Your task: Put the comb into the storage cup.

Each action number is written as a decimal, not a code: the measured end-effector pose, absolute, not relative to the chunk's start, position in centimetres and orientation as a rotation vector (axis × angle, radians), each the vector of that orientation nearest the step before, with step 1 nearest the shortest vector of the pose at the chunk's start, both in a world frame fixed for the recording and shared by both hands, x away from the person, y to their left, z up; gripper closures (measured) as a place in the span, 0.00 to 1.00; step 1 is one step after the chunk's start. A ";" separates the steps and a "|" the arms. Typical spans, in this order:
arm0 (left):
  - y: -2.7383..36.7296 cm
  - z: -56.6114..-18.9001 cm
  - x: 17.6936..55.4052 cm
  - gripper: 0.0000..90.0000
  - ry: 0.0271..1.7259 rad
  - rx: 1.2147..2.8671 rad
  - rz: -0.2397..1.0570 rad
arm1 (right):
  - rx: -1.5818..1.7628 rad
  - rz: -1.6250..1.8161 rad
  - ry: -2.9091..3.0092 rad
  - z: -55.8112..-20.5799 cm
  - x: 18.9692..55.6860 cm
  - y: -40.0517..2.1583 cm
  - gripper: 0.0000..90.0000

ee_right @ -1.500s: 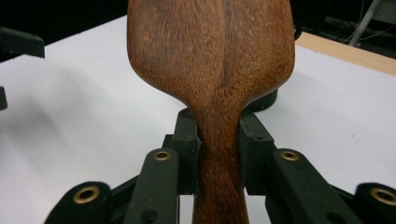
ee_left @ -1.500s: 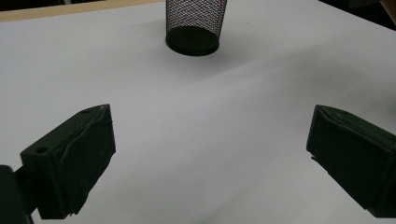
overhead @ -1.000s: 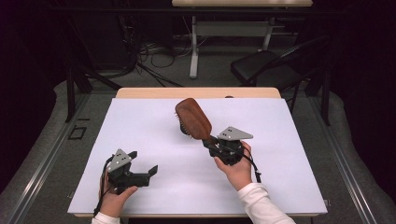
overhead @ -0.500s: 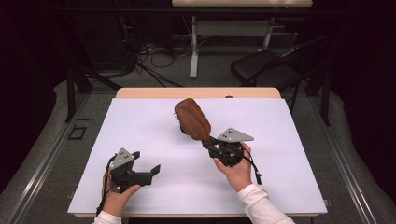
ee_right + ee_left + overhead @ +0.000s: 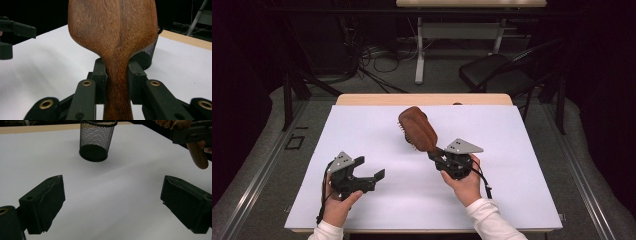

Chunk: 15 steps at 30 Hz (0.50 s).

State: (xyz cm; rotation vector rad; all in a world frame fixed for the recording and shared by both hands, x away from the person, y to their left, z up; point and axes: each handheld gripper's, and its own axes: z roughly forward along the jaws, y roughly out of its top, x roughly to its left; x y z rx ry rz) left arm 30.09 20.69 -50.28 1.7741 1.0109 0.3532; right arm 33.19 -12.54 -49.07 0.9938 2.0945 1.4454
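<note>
Brown wood stands out in the middle of the high view: a hairbrush (image 5: 417, 129) with its paddle head raised above the white table (image 5: 522, 200), bristles showing on its lower left edge. The right gripper (image 5: 438, 155), just right of centre in that frame, is clamped on the brush's neck; in the right gripper view the two black pads squeeze the narrow handle from both sides, with the broad back of the head rising to the top of the frame.

At the lower left of the high view, the left gripper (image 5: 371, 168) sits low over the table with its jaws wide apart and nothing between them, though they have just been closing a little. The left gripper view has bare white surface between the pads, and a black mesh cup (image 5: 96, 140) standing upright at the top centre of that frame; the brush's handle end hangs at the upper right.

Judging by this, the step in hand is carrying the brush toward the mesh cup. The next move likely calls for tipping the brush upright, lining its handle or head over the cup's open rim, and lowering it in without knocking the light cup over. The free left gripper could steady the cup.
</note>
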 end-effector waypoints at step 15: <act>19.3 -47.5 32.5 0.08 1.023 1.764 0.261 | 0.985 1.460 2.085 -49.0 33.1 -12.6 0.80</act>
